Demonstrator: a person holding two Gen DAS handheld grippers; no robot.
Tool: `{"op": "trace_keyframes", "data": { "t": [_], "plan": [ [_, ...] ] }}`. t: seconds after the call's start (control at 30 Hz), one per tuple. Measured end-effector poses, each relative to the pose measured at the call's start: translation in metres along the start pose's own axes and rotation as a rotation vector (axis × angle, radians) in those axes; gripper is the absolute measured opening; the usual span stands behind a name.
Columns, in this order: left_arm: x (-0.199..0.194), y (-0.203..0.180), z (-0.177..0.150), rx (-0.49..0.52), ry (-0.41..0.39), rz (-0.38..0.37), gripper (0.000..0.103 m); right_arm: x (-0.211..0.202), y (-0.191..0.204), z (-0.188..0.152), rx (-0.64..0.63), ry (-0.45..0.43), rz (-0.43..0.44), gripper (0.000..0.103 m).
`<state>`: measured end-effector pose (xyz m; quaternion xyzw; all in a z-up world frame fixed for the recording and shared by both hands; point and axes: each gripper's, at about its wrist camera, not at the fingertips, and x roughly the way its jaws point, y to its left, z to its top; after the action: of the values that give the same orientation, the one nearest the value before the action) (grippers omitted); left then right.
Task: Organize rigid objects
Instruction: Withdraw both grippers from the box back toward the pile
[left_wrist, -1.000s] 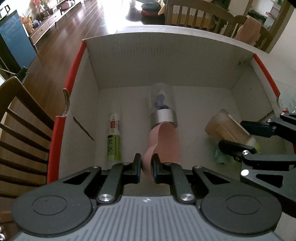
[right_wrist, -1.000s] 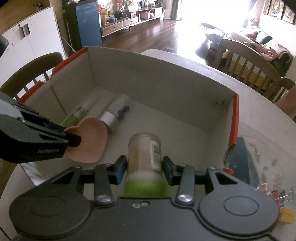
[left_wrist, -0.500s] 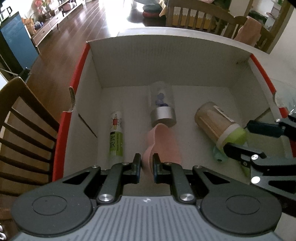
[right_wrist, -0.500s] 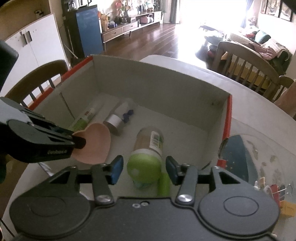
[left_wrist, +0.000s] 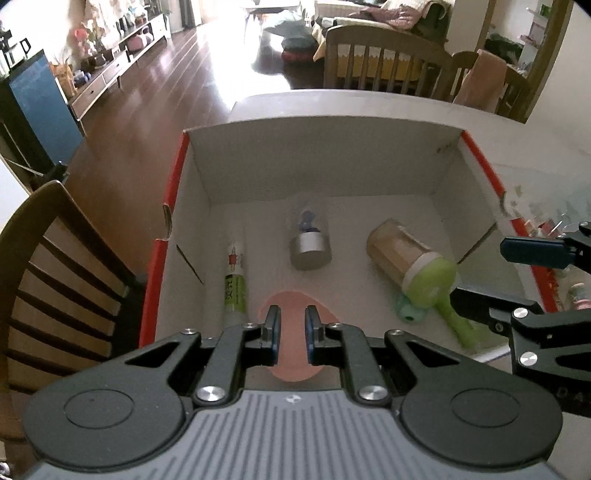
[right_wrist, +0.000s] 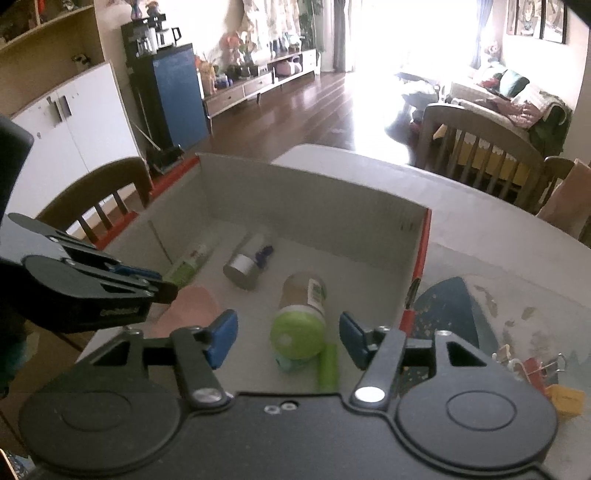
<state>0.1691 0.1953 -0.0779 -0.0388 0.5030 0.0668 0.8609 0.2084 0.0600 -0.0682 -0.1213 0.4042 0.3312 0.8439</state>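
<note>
Well, the left gripper (left_wrist: 293, 314) has its jaws pinched tight on the edge of a pink dish (left_wrist: 292, 347), which hangs over the near end of the box (left_wrist: 321, 162). I think the dish is held by its thin rim because that is the only part narrow enough to fit.

The right gripper (right_wrist: 287, 328) has its jaws opening. The jar (right_wrist: 301, 306) lies on its side in the box, just below and between those jaws, and they do not touch it. Its green lid points back toward the jaws. It leans on a small teal thing and a green stick, so it might roll.

Ahead of the left jaws lie a tube (left_wrist: 235, 288) and a little bottle (left_wrist: 310, 247) with a silver cap. My guess is the dish goes in next, in the bare spot right under the left jaws.
</note>
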Motion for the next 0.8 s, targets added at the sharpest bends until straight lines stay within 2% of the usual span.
{"op": "trace_keyframes", "data": {
  "t": [0.27,0.37,0.8],
  "plan": [
    [-0.023,-0.008,-0.004,-0.009,-0.052,-0.006,0.012,-0.038,-0.004,-0.005,0.015,-0.07,0.023,0.064],
    [-0.035,-0.014,-0.007,-0.007,-0.082,-0.01,0.012,-0.057,-0.006,-0.009,0.004,-0.107,0.018,0.069],
    [-0.087,-0.051,-0.017,0.004,-0.212,-0.078,0.013,-0.119,-0.033,-0.036,0.05,-0.218,0.017,0.08]
  ]
}}
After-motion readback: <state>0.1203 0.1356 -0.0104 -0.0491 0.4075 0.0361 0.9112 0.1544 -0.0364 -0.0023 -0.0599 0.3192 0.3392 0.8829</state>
